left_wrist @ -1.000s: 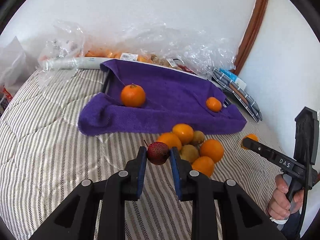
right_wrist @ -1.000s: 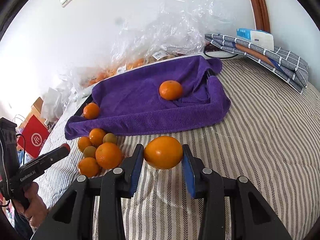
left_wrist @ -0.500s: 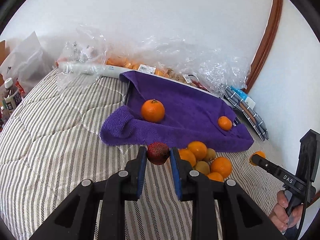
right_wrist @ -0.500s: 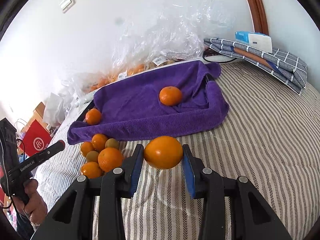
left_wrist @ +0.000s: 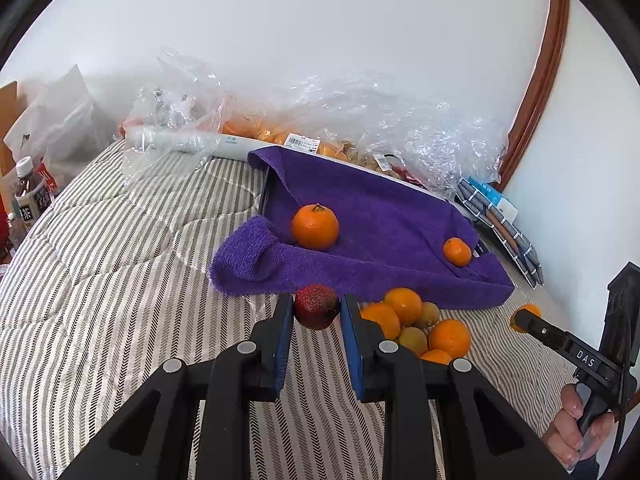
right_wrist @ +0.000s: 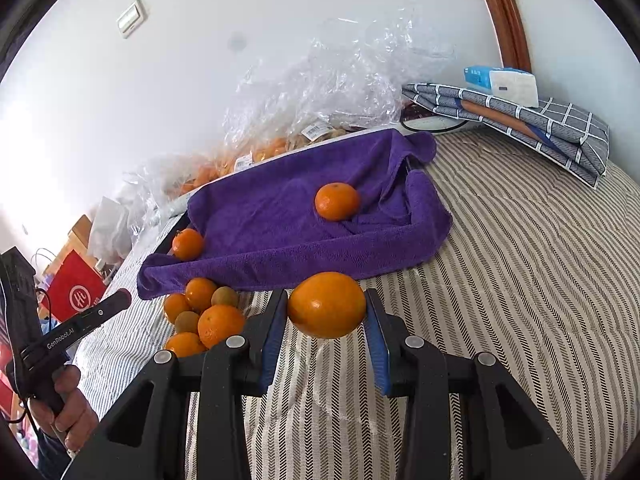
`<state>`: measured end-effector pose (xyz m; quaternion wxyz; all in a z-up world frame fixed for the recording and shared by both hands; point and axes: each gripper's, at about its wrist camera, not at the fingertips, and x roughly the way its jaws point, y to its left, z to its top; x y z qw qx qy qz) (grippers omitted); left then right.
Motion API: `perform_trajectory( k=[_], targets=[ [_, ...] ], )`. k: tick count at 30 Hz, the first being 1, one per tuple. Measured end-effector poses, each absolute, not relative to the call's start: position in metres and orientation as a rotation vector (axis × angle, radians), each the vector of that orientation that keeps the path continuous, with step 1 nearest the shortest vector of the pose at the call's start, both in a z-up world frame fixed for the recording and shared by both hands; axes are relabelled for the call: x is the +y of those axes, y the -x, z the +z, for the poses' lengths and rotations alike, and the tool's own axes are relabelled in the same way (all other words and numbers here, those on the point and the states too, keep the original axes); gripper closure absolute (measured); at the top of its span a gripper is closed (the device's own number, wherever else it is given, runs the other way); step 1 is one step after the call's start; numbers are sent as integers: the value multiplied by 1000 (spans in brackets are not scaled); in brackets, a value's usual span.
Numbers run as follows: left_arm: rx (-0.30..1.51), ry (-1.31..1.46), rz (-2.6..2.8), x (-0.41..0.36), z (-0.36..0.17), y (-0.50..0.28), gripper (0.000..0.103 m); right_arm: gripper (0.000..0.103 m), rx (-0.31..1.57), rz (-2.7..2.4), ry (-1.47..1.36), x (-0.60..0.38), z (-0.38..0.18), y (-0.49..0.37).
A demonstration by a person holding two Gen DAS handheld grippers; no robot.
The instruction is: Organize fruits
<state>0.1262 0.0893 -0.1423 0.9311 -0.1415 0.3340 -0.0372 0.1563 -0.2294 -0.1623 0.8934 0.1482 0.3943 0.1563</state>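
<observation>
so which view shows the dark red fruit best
The left wrist view: the dark red fruit sits centered, clamped between the left gripper fingers. In the right wrist view only a dark red tip shows at that gripper's end.

A small, dark red, rough-skinned round fruit (left_wrist: pixel 317 306) sits pinched between two blue-padded jaws, held clear above the striped bed; a larger smooth orange (right_wrist: pixel 327 305) sits likewise between the other pair. On the purple terry towel (left_wrist: pixel 380 216), draped over a tray, lie two mandarins well apart: a larger one with green stem (left_wrist: pixel 315 227) near the left fold, a smaller one (left_wrist: pixel 457 251) near the right edge. Just in front of the towel, a touching cluster of oranges and brownish-green kiwis (left_wrist: pixel 412 330) rests on the bed.
</observation>
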Motion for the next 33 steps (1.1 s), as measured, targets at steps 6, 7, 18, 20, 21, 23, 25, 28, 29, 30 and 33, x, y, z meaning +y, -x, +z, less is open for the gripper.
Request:
perform_trajectory(
  k=[6,7,18,20,21,23,25,28,29,30,33],
  targets=[
    [676,296,-46,95,-142,-124,80,65,809,309,-347,-238,-161,-157],
    [671,302,-38,96,-141,-124,80,65,805,307,-361,-241,-160,-158],
    [646,307,-18,100,-113,-145,80,65,712,319,-307,-242,-112,-181],
    [638,301,-24,95,-106,-157,80,65,692,325,-291,-239,-105,-188],
    [630,297,-25,92,-102,-163,80,65,685,328,-283,-237,-103,-193],
    [619,299,-29,88,-97,-175,80,65,678,335,-280,-235,-101,-201],
    [614,316,-43,85,-92,-189,80,65,688,351,-280,-230,-102,-214],
    [599,322,-49,78,-88,-205,80,65,700,355,-256,-220,-105,-231],
    [597,321,-47,76,-88,-210,80,65,702,358,-248,-218,-106,-235],
    [598,321,-45,73,-89,-215,80,65,704,362,-237,-215,-108,-238],
    [613,318,-50,67,-99,-229,80,65,723,383,-219,-208,-118,-245]
  ],
)
